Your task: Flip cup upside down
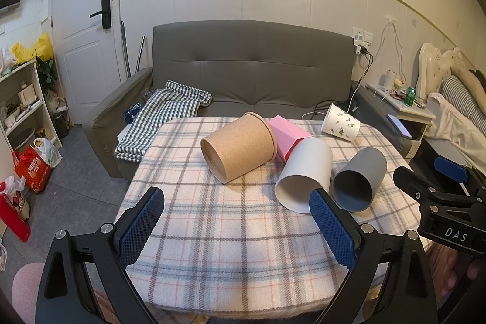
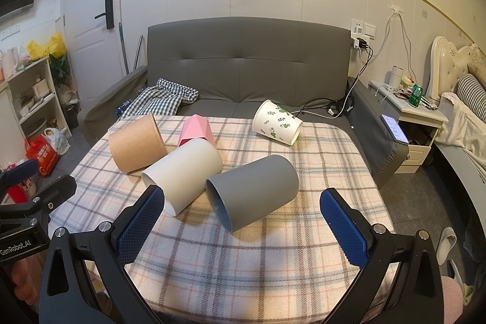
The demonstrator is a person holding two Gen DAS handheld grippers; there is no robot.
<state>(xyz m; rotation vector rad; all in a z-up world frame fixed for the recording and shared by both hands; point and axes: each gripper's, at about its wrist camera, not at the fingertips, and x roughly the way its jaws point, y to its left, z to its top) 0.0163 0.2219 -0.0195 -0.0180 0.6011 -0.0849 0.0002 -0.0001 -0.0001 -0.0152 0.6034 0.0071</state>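
Note:
Several cups lie on their sides on a plaid-covered table [image 1: 212,233]: a brown paper cup [image 1: 240,146], a pink faceted cup [image 1: 287,135], a white cup [image 1: 306,172], a grey cup [image 1: 360,178] and a leaf-print paper cup [image 1: 340,126]. In the right wrist view they are the brown cup [image 2: 136,146], the pink cup [image 2: 196,132], the white cup [image 2: 185,172], the grey cup [image 2: 252,190] and the leaf-print cup [image 2: 278,126]. My left gripper [image 1: 237,226] is open and empty, short of the cups. My right gripper [image 2: 243,226] is open and empty, just short of the grey cup's mouth.
A grey sofa [image 1: 252,69] with a checked cloth [image 1: 164,111] stands behind the table. A shelf [image 1: 21,111] and bags are at the left, a nightstand [image 2: 416,117] and bed at the right. The right gripper's body [image 1: 443,202] shows beside the table's right edge.

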